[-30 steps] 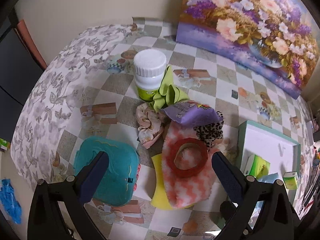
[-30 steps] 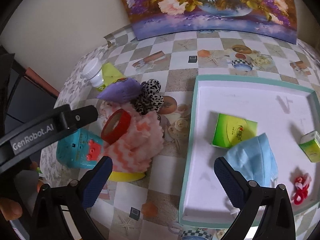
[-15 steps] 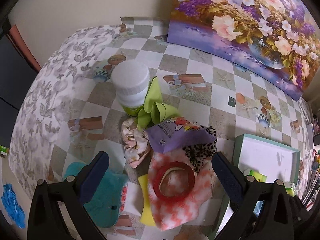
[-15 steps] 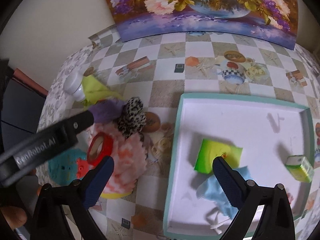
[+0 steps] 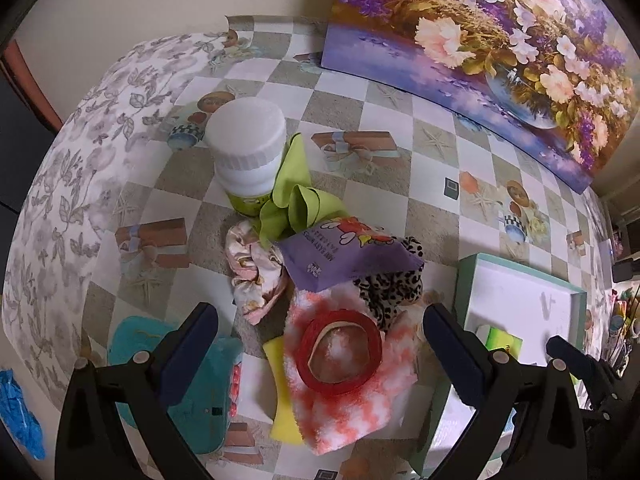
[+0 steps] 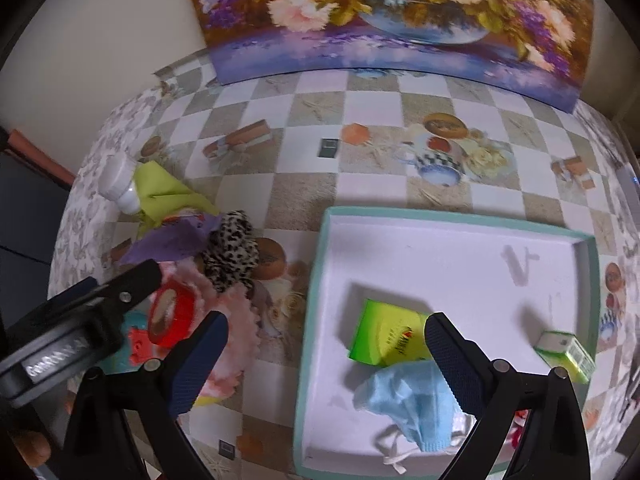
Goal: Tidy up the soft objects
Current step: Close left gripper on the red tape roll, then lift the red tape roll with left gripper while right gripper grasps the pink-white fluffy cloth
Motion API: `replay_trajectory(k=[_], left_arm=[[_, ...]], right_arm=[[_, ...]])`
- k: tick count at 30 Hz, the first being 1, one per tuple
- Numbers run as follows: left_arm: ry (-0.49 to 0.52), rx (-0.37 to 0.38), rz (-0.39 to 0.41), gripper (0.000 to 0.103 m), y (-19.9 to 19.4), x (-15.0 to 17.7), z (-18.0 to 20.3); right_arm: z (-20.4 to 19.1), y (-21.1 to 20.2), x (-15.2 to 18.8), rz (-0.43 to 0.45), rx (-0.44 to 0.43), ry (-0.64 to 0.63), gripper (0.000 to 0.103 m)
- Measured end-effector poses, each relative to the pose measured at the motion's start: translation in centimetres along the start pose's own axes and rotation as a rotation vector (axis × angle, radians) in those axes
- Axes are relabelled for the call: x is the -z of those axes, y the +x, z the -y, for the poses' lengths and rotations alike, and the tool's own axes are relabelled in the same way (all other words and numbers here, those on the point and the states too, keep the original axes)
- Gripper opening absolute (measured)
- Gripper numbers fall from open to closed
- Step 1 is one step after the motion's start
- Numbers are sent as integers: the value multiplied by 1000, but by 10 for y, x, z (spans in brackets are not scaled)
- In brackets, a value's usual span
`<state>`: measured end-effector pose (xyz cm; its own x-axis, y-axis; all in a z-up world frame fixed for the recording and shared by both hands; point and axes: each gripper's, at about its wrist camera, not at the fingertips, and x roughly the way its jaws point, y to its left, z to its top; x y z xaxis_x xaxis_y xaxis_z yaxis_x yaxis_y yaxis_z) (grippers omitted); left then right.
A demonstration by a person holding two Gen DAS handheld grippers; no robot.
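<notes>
A pile of soft things lies on the checked tablecloth: a pink-and-white fluffy cloth (image 5: 352, 412) with a red tape roll (image 5: 340, 354) on it, a leopard scrunchie (image 5: 390, 288), a purple packet (image 5: 344, 254), a floral scrunchie (image 5: 254, 272), a green cloth (image 5: 294, 200) and a yellow sponge (image 5: 280, 392). My left gripper (image 5: 320, 344) is open and empty above the tape roll. My right gripper (image 6: 326, 352) is open and empty over the left rim of the teal tray (image 6: 316, 280), which holds a blue face mask (image 6: 412, 400) and a green packet (image 6: 390, 340).
A white-capped bottle (image 5: 246, 152) stands behind the pile. A teal toy (image 5: 200, 392) lies at the left. A flower painting (image 5: 480, 40) leans on the wall at the back. A small green box (image 6: 566, 356) and a red item sit in the tray's right part.
Both grippers have pulled back and risen a little. The left view has swung towards the bottle and pile. The right view has shifted left over the tray's left rim. Both stay open.
</notes>
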<state>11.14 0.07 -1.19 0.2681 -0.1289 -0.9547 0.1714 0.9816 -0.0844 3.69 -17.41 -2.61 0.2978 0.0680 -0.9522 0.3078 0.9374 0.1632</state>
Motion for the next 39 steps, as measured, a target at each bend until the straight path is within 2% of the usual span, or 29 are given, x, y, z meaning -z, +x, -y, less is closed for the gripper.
replay_trajectory(k=[9, 11, 15, 17, 19, 28, 39], left_arm=[[4, 16, -47, 99, 14, 6, -2], [9, 24, -59, 88, 17, 7, 0], [27, 33, -100, 76, 27, 10, 5], [26, 34, -114, 60, 31, 11, 6], [26, 41, -127, 56, 35, 14, 6], [23, 54, -109, 55, 31, 14, 6], [-18, 53, -27, 55, 4, 5, -9]], right_arm=[[10, -2, 5, 9, 26, 18, 100], [13, -4, 4, 14, 29, 26, 100], [14, -4, 4, 19, 28, 30, 100], [14, -4, 4, 19, 29, 30, 100], [14, -3, 4, 19, 29, 31, 100], [10, -5, 4, 34, 19, 20, 100], [-16, 2, 10, 30, -76, -34, 100]])
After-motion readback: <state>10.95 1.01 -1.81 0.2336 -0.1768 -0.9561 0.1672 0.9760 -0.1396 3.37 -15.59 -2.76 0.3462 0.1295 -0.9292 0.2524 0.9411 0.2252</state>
